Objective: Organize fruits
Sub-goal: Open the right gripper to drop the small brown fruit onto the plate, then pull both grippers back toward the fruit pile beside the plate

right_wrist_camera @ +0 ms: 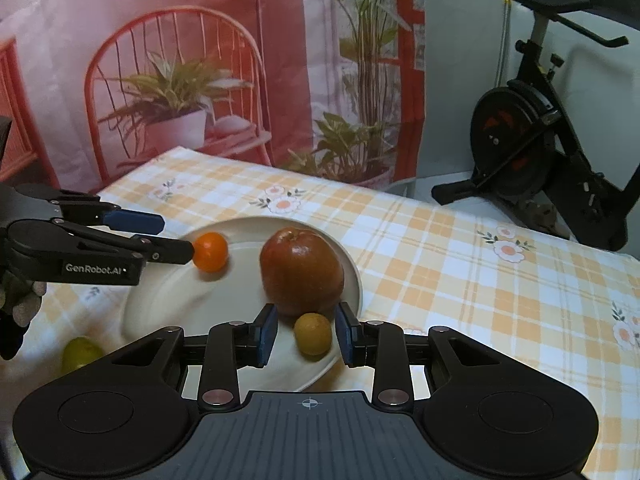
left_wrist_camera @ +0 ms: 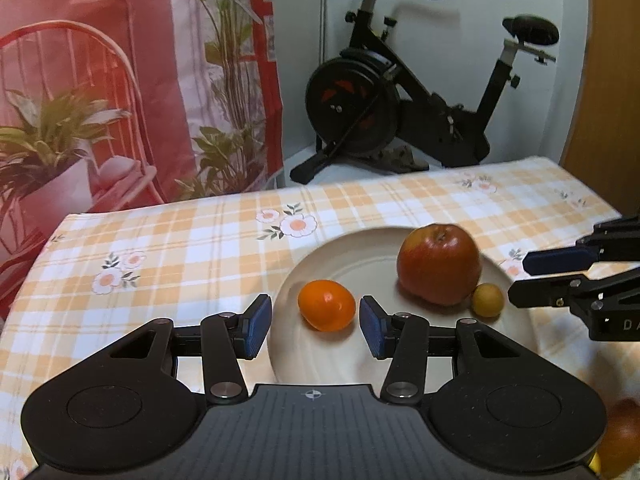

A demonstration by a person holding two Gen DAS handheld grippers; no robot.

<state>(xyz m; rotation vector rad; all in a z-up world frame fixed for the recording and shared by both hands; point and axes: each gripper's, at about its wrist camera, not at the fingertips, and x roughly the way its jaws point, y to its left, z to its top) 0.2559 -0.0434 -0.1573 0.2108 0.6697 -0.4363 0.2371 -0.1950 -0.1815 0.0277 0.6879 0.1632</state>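
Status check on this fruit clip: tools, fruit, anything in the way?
Left tool open around orange. Right tool open around small yellow fruit. Both on plate with apple. Nothing blocking.

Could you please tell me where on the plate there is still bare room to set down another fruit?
The plate is bare across its middle, between the orange fruit and the apple, and along its left rim. It is crowded beside the apple, where the small yellow fruit sits.
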